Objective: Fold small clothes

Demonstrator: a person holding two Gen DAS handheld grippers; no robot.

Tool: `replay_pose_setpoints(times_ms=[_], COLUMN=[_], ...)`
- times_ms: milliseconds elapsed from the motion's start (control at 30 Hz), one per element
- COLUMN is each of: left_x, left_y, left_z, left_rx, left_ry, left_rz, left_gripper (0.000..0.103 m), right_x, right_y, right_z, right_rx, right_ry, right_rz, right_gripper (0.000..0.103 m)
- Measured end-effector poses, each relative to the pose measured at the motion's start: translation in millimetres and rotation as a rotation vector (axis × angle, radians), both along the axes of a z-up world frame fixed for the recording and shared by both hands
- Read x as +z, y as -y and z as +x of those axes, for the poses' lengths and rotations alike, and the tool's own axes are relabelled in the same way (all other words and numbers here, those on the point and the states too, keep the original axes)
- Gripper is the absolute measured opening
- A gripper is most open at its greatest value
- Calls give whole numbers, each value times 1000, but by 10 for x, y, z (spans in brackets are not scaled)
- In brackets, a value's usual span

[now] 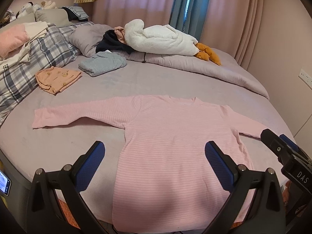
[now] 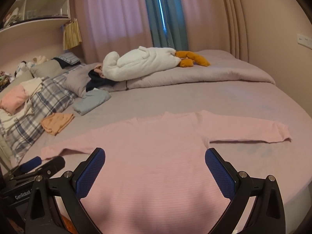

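Left wrist view: one pink striped shirt (image 1: 175, 146) lies flat on the bed (image 1: 136, 81), both sleeves spread out, hem toward the camera. The left gripper (image 1: 155, 152) hovers over the lower body of the shirt, its two blue pads spread wide with nothing between them. Two folded garments sit beyond the left sleeve: an orange one (image 1: 57, 80) and a grey-blue one (image 1: 102, 63) just behind it. One white plush goose (image 1: 159, 39) rests on the rolled duvet (image 1: 195, 66). The right gripper (image 1: 280, 146) covers the cuff of the other sleeve.

Right wrist view: the same shirt (image 2: 156, 152) fills the foreground. The right gripper (image 2: 155, 152) is also wide apart and empty above it. The left gripper (image 2: 41, 163) shows at the lower left, beside the sleeve end. A plaid pillow (image 2: 39, 107) lies left of the folded pieces.
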State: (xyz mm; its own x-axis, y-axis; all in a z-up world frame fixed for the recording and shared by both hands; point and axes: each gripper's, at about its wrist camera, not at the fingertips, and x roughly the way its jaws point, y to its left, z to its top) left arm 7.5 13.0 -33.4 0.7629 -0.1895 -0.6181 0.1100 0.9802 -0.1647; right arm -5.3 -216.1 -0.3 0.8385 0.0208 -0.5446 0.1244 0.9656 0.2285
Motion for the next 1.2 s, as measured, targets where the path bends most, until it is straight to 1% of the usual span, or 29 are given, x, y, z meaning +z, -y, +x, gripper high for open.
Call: replay_pose_setpoints(times_ms=[333, 500, 667, 1200], left_x=[15, 48, 75, 75], left_y=[-9, -8, 2, -48], left_z=[11, -14, -36, -16], left_rx=[-8, -30, -29, -21], left_ry=[-9, -8, 2, -4], left_rz=[-12, -41, -44, -56], left_gripper=[103, 103, 102, 102], right_x=[6, 10, 31, 37], right_y=[-5, -6, -15, -39], right_z=[-12, -12, -9, 3], right_rx=[-2, -5, 0, -1], right_ry=[-1, 1, 10, 8], right_rz=[-6, -10, -20, -19], right_gripper=[102, 102, 102, 102])
